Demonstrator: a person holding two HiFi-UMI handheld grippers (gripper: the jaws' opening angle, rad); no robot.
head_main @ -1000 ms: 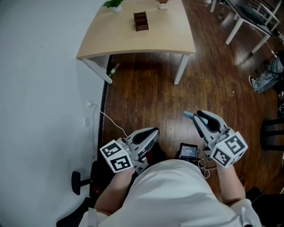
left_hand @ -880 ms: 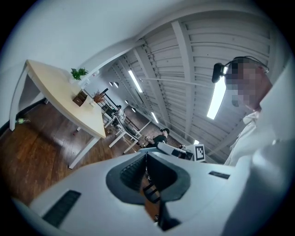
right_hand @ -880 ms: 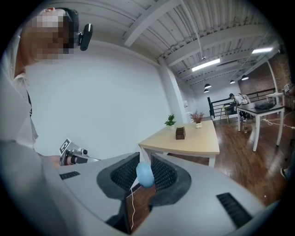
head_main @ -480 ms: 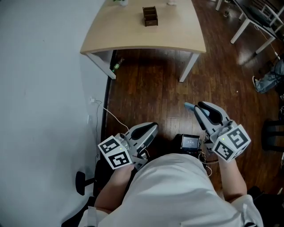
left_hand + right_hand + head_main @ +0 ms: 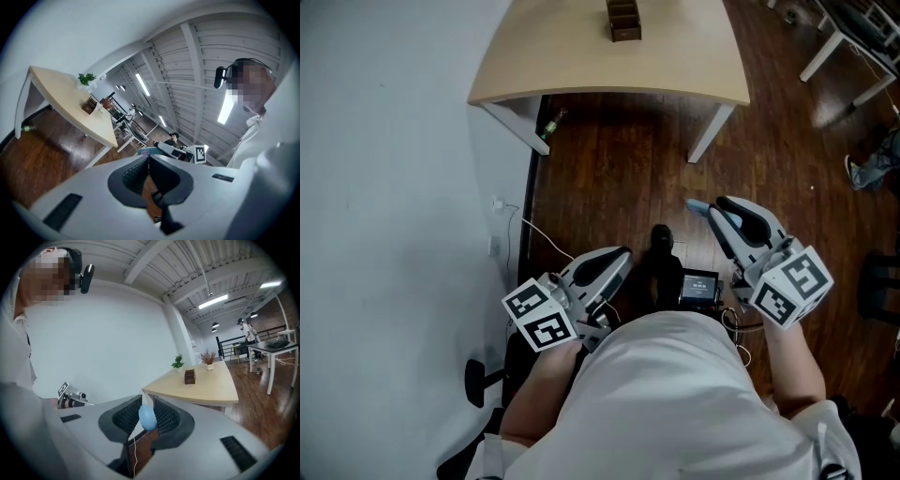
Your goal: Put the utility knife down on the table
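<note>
Utility knife (image 5: 147, 418) in right tongs (image 5: 713, 206), table (image 5: 675, 66) well apart.

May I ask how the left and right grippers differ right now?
The right gripper is shut on the light blue utility knife; the left gripper has its jaws together on nothing. In the head view the right gripper angles up-left, the left gripper up-right. Both are held at the person's waist over the wooden floor, short of the table.

Broad bare tabletop (image 5: 581, 66) ahead, only a small wooden box (image 5: 623, 21) on it
</note>
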